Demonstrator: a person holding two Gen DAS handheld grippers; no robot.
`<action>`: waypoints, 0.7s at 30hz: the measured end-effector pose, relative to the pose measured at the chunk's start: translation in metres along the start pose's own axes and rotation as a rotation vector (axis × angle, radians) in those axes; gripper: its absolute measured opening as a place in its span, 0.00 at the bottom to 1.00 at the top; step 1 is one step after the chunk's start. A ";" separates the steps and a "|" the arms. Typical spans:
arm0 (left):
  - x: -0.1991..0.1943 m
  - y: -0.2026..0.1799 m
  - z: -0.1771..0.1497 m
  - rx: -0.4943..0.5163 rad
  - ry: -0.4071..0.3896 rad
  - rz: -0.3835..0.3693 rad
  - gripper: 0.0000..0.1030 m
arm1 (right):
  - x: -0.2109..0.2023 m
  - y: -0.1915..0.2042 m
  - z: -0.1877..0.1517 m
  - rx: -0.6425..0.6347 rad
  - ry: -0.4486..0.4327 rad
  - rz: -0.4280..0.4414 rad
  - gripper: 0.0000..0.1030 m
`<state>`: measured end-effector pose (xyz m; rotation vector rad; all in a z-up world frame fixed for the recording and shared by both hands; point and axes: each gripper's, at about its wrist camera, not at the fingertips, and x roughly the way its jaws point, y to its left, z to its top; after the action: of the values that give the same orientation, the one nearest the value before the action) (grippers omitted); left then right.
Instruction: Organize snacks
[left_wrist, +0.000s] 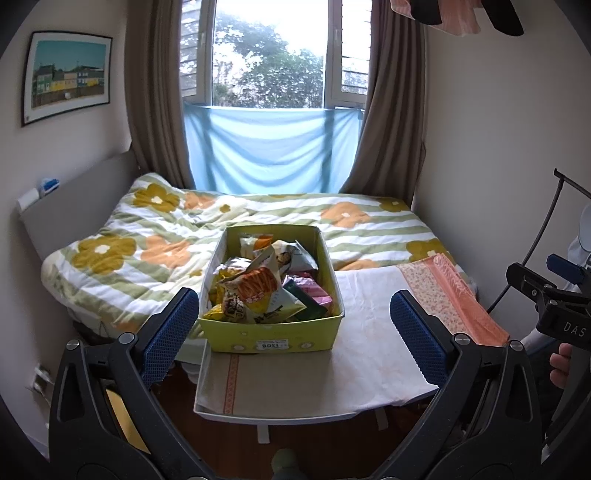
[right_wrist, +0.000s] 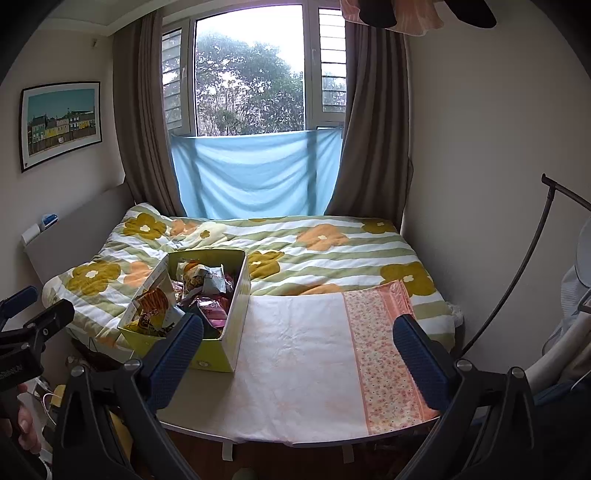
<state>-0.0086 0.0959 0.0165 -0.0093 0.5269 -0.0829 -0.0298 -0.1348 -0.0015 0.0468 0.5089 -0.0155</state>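
Sitting at the left end of the cloth-covered desk (right_wrist: 295, 354), the yellow-green box (left_wrist: 273, 338) serves as the landmark for everything else. Inside the box lie the snack packets (left_wrist: 258, 288), heaped loosely and overlapping: a large yellow-and-orange bag on top toward the box's near wall, a pale bag against its far wall, pink and green packets along its right side. Such a jumble suits either a box waiting to be sorted out or a box into which the snacks have just been gathered; the pictures do not settle which.

To the right of the box the desk's white cloth lies bare as far as its floral pink border (right_wrist: 384, 354), giving room to spread packets out, should that be wanted. Beyond the box lies the bed with its flowered quilt (left_wrist: 155, 236).

Both tools hang back on the near side of the box, touching nothing. The left gripper (left_wrist: 295, 332) faces the box squarely, its blue pads spread wide to either side of the box's near wall and holding nothing, probably so the whole box stays in sight. The right gripper (right_wrist: 299, 362), to the right of the box and over the bare cloth, likewise has its fingers wide apart and empty.
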 end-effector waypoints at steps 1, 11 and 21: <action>0.000 0.000 0.000 0.000 0.001 0.000 1.00 | 0.000 0.000 0.000 0.000 0.000 0.001 1.00; 0.006 -0.002 0.004 0.005 -0.002 -0.001 1.00 | 0.000 -0.002 0.000 0.000 0.005 -0.001 1.00; 0.011 -0.005 0.005 0.004 0.002 0.001 1.00 | 0.003 -0.001 0.003 -0.002 0.010 -0.003 1.00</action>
<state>0.0026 0.0903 0.0155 -0.0053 0.5283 -0.0829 -0.0257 -0.1360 -0.0008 0.0443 0.5194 -0.0176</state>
